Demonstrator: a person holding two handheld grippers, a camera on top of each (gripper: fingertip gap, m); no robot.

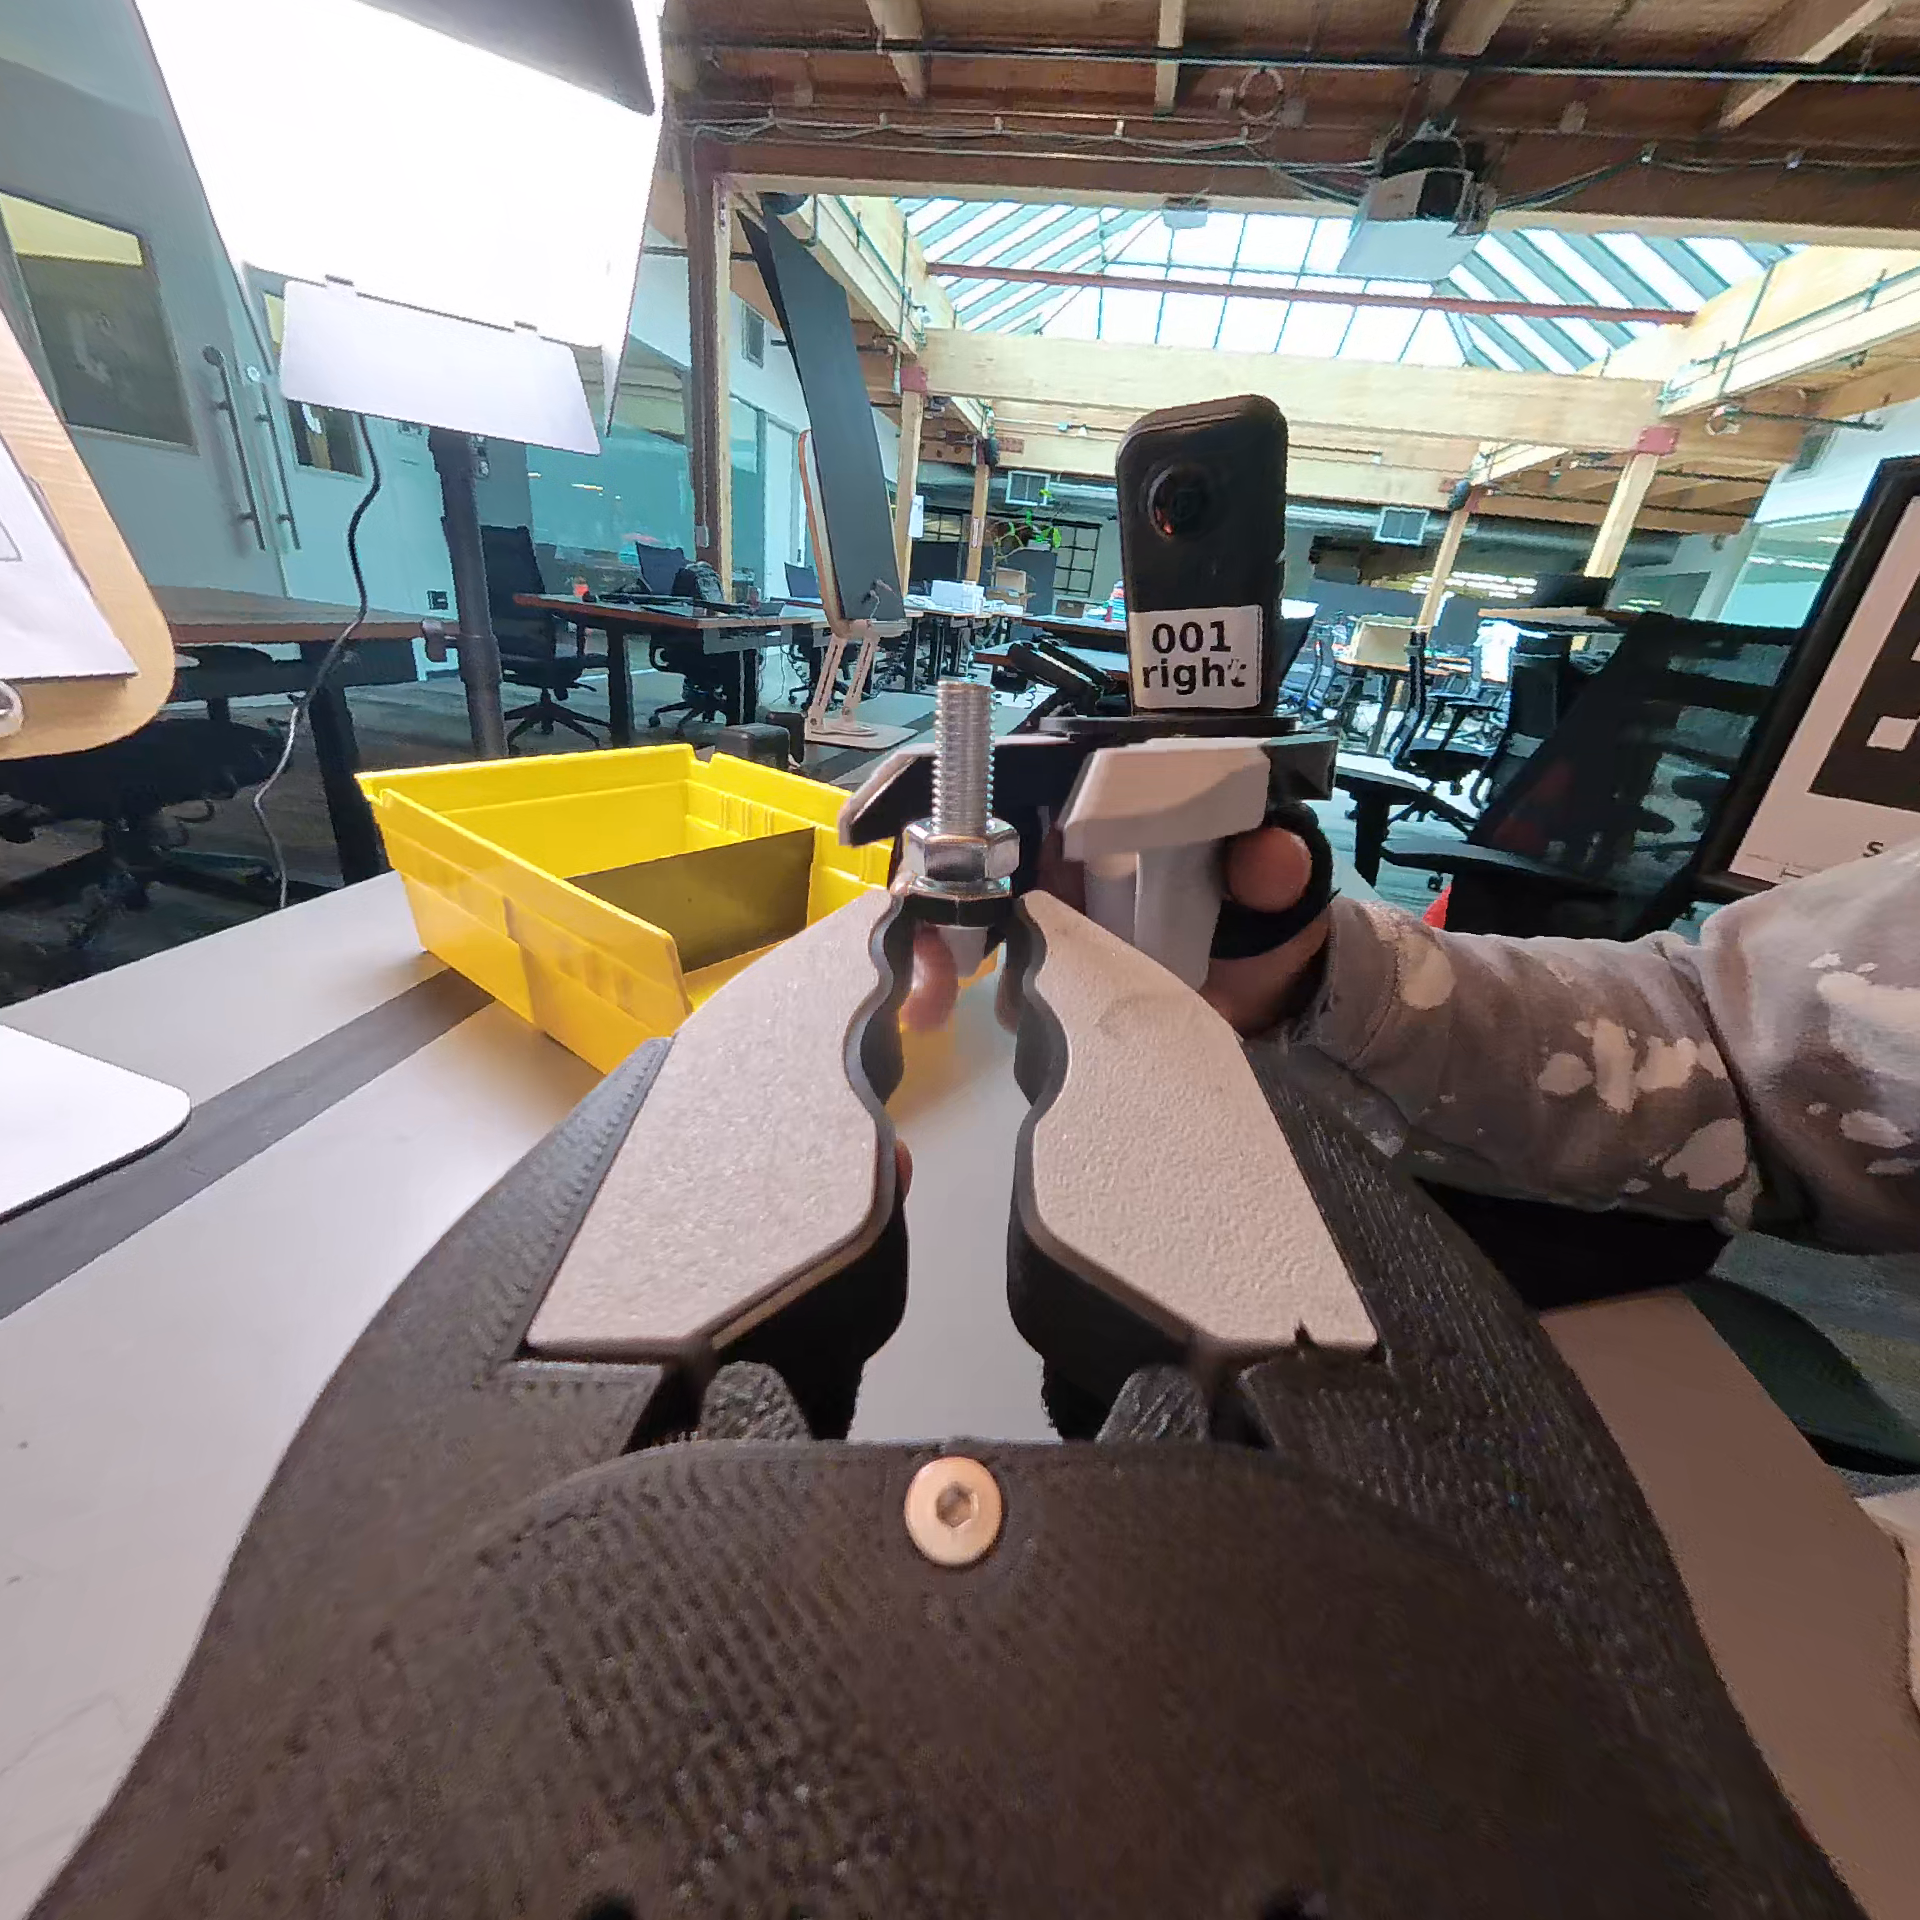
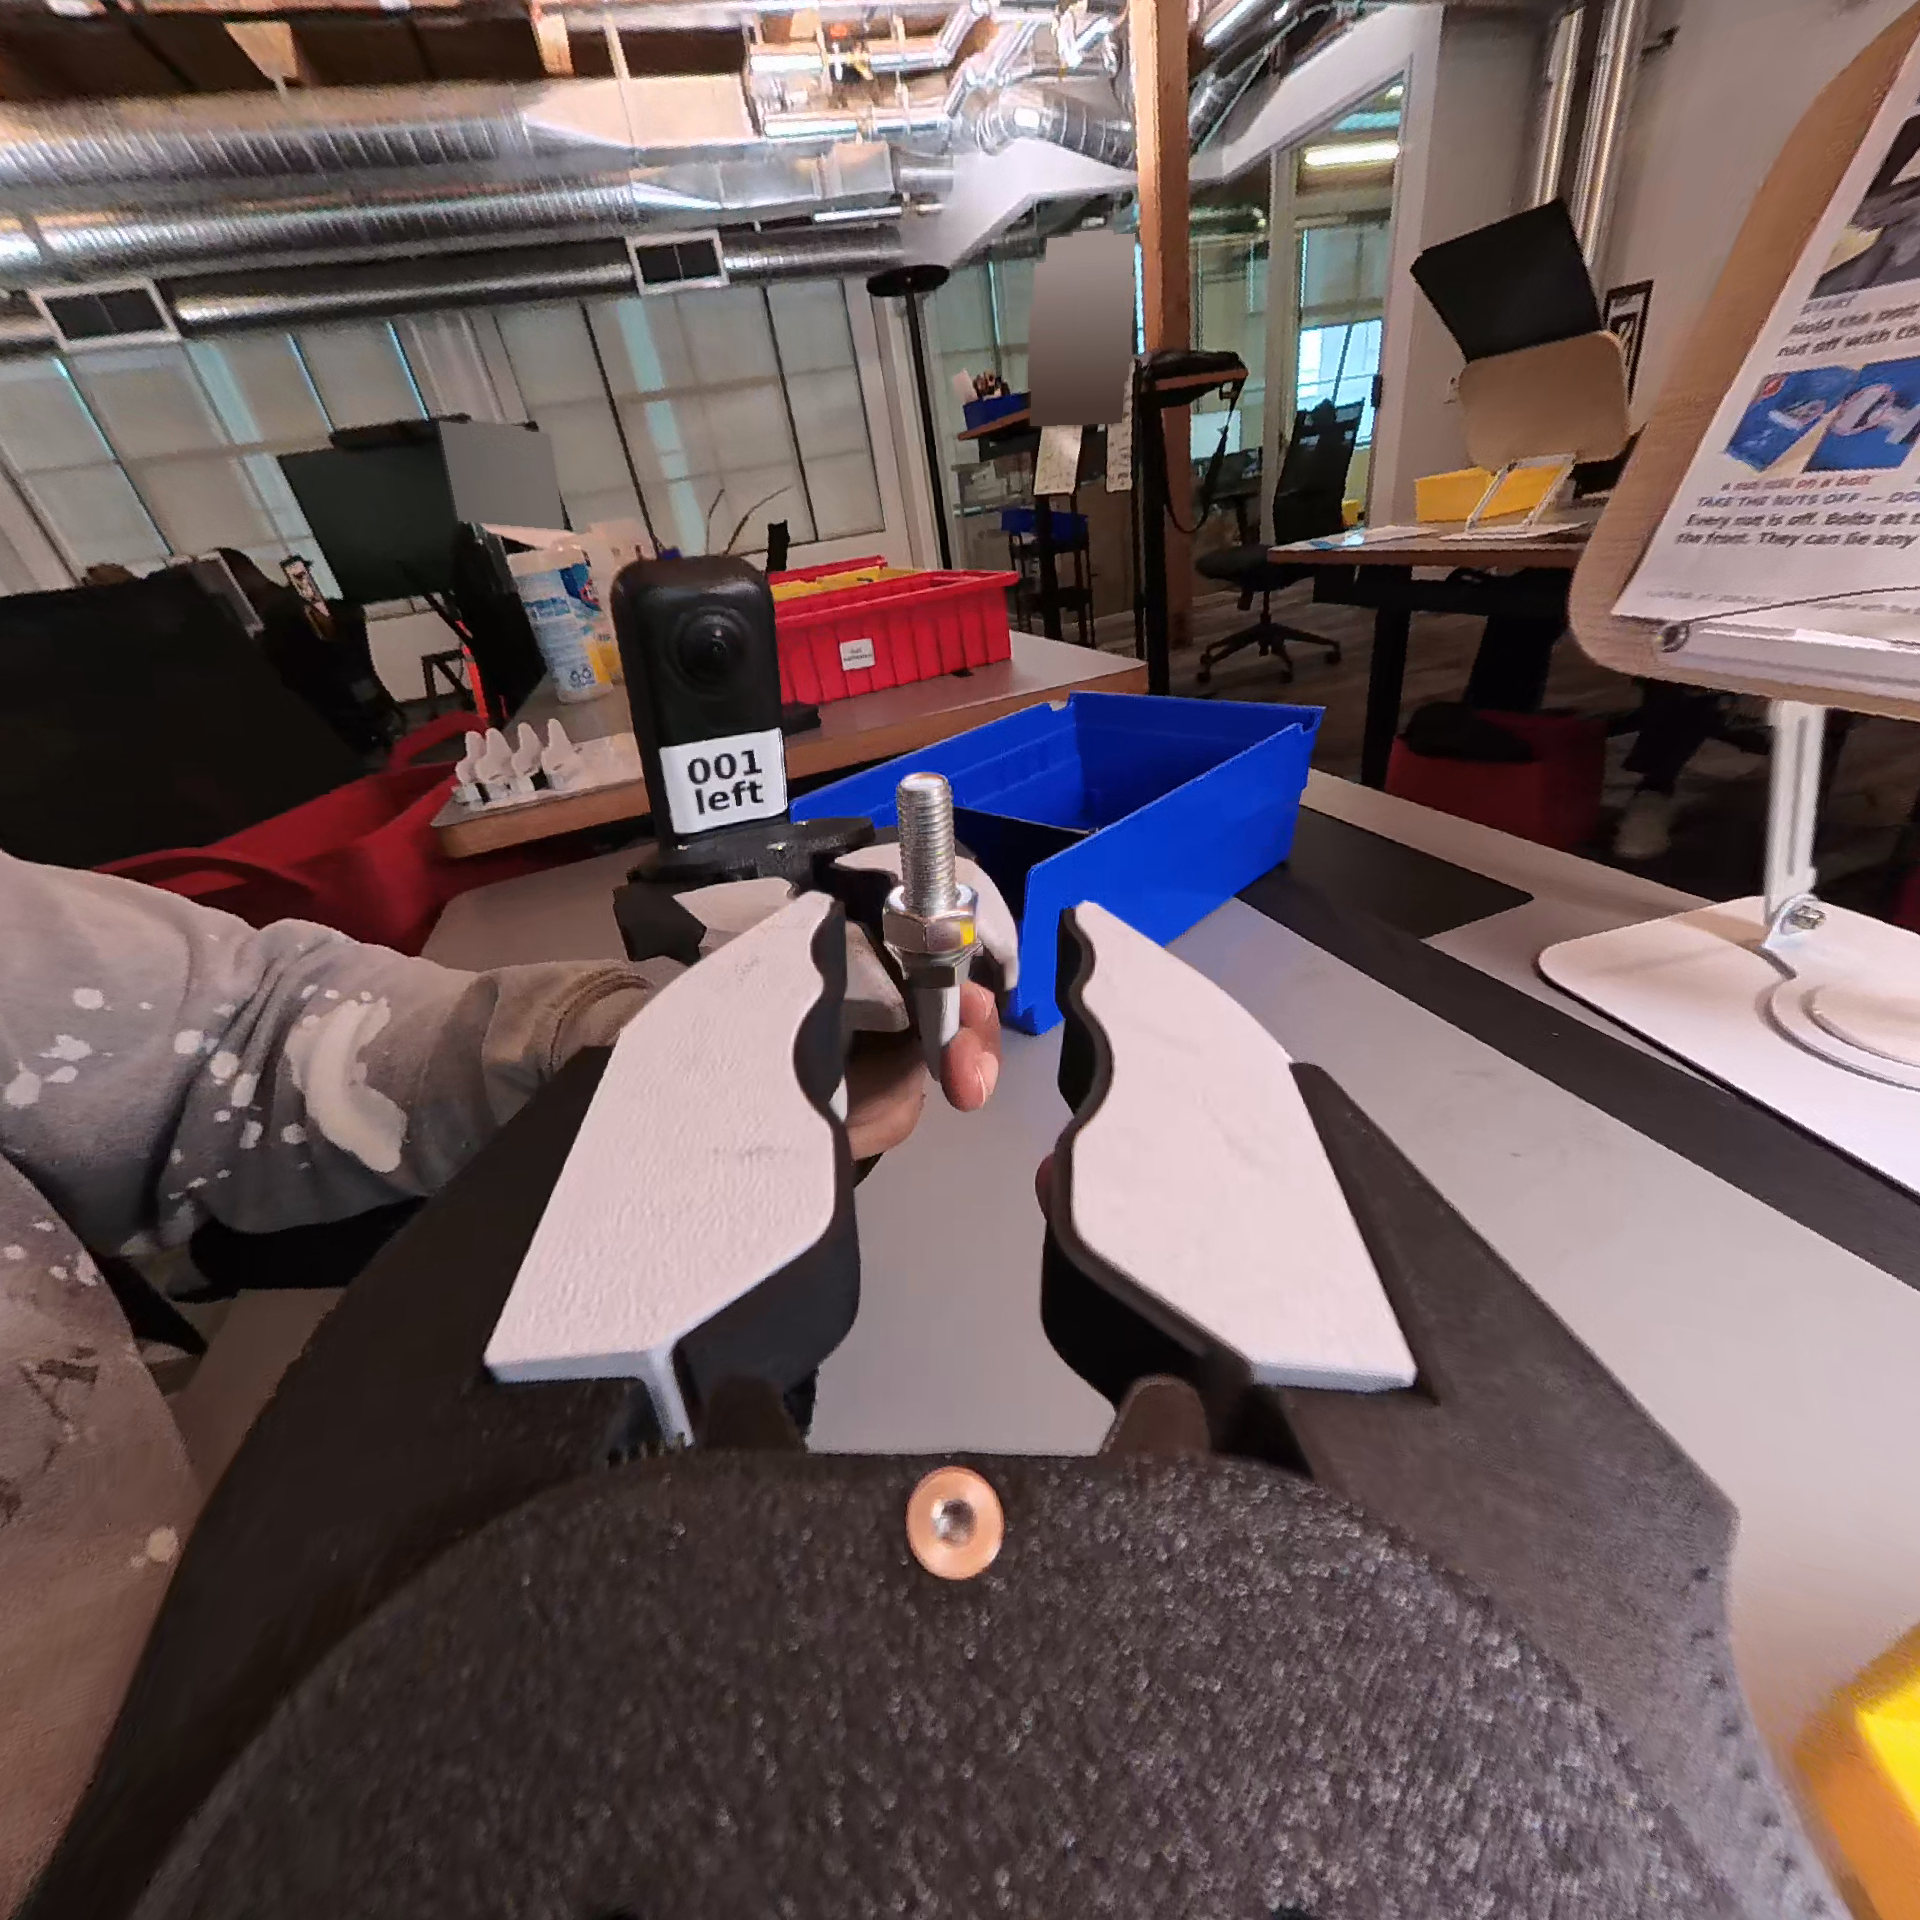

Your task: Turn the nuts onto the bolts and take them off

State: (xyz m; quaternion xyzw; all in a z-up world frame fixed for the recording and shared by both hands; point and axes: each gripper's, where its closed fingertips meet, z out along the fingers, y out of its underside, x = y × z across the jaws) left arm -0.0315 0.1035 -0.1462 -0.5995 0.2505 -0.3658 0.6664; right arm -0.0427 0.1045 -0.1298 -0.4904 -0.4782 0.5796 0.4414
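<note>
Grey tabletop in an open workshop serves as our work surface. We hold the bolt upright above it, threads up, so the hex nut low on the shank is exposed from all sides. Our left gripper clamps the bolt just under the nut, jaws narrowed on it. Our right gripper faces it with jaws wide apart, the nut between the tips but untouched, presumably ready to close and turn. Yellow bin and blue bin stand beyond.
</note>
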